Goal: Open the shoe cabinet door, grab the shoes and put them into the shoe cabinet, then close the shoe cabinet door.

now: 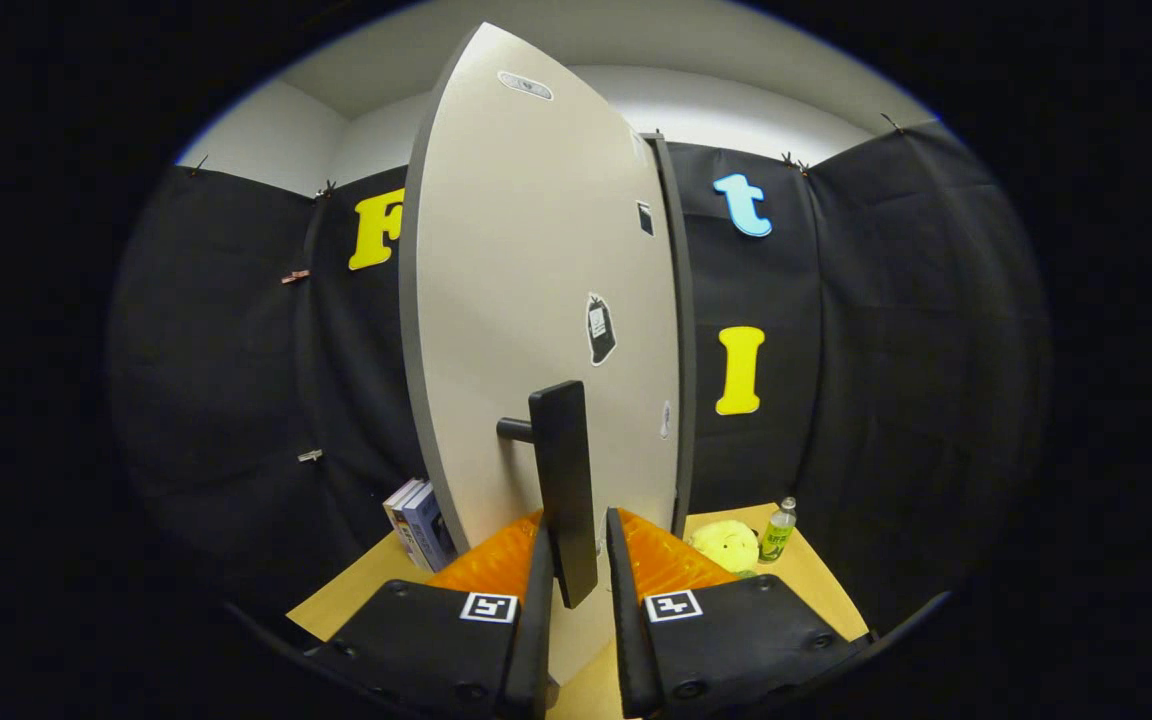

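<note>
The shoe cabinet door (536,300) stands edge-on ahead of the gripper, swung part-way from the cabinet's dark frame (681,330), so it is judged either mid-opening or mid-closing; which, cannot be told. The cabinet sits on the desk (816,580). The door handle (564,480), a dark upright bar on a short stub, lies between the fingers of the gripper (576,560); the jaws stand narrowly apart around it, and firm contact cannot be confirmed. Books (418,525) lean left of the door; a plush toy (726,545) and a bottle (778,530) sit right, clear of its swing.
</note>
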`<state>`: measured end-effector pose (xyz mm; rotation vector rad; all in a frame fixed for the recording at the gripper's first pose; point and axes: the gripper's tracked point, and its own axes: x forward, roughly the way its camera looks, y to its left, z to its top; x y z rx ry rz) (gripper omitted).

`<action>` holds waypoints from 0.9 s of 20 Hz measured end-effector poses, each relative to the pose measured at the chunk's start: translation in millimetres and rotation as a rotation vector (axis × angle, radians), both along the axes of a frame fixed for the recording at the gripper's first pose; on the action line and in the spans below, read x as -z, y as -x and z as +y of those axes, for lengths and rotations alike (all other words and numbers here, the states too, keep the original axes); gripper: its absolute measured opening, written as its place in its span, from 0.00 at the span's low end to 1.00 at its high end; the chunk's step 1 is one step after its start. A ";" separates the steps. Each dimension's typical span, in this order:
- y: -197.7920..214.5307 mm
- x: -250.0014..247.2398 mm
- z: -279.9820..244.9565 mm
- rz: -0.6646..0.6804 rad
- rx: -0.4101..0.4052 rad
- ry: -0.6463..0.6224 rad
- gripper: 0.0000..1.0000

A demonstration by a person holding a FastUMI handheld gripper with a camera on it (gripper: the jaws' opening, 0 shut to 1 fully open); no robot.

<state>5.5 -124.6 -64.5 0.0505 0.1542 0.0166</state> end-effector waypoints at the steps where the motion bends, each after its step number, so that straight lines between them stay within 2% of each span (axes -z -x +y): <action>1: 4.6 0.1 -7.3 0.002 0.019 0.000 0.32; 5: 36.0 -12.2 -36.0 -0.024 0.096 0.014 0.31; 9: 59.3 -26.2 -48.6 -0.087 0.137 0.026 0.30; 13: 69.9 -1.6 -49.1 -0.029 0.100 0.033 0.26; 18: 59.0 56.8 -8.1 0.103 0.007 -0.003 0.27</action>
